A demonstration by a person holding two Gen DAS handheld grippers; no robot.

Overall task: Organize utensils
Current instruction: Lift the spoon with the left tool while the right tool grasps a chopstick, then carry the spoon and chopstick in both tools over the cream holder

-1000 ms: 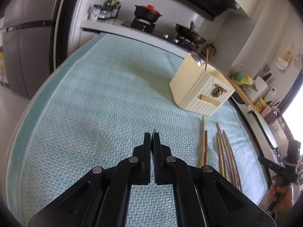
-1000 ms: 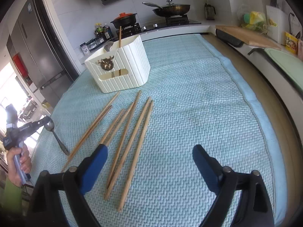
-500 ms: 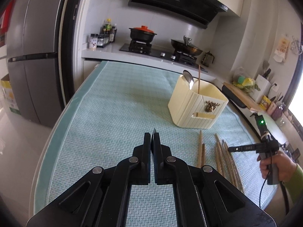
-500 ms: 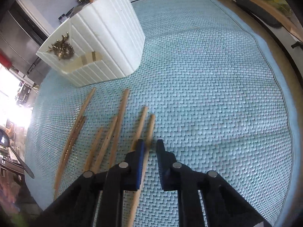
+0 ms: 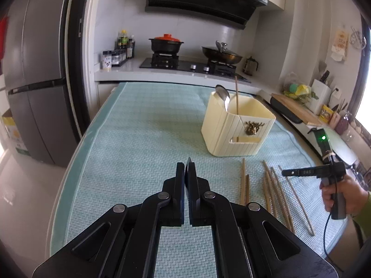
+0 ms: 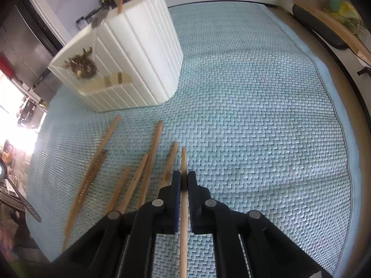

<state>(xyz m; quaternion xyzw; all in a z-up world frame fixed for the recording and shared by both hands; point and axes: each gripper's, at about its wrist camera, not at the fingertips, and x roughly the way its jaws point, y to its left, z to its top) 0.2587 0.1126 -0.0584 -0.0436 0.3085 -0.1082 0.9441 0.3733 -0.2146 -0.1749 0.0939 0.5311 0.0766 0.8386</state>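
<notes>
Between the jaws of the right gripper (image 6: 184, 180), on the 12-to-6 o'clock line of the right wrist view: one wooden chopstick (image 6: 184, 159), pinched across its shaft by jaws just closed down to its thickness. Short end projecting toward 12 o'clock, longer part trailing back under the mechanism toward 6 o'clock. Low over the mint woven mat (image 6: 255, 115) on the table; whether clear of it yet, impossible to tell. From 9 to 11 o'clock of that grip: loose chopsticks (image 6: 150, 157), fanned out, the nearest just beside the held one but apart from the pads. Farther off at 10 o'clock: cream ribbed holder (image 6: 139, 53), upright, already carrying an upright chopstick (image 5: 237, 97) and a standing spoon (image 5: 222, 97). Left gripper (image 5: 186, 173): jaws fully together on a thin metal spoon (image 6: 23, 202), only a dark sliver showing past the pads in the left wrist view; raised above the mat, holder at 1 o'clock. Handling, as a judgement: very light, rigid, smooth and round, hence prone to roll or pivot in a two-point pinch; not fragile. Hold near one end likely to let the long end sag and swing. Better taken nearer mid-length, or else tipped upright slowly for a point-first drop into the holder. Firm pressure safe; chief risk, dragging the neighbouring stick along.
</notes>
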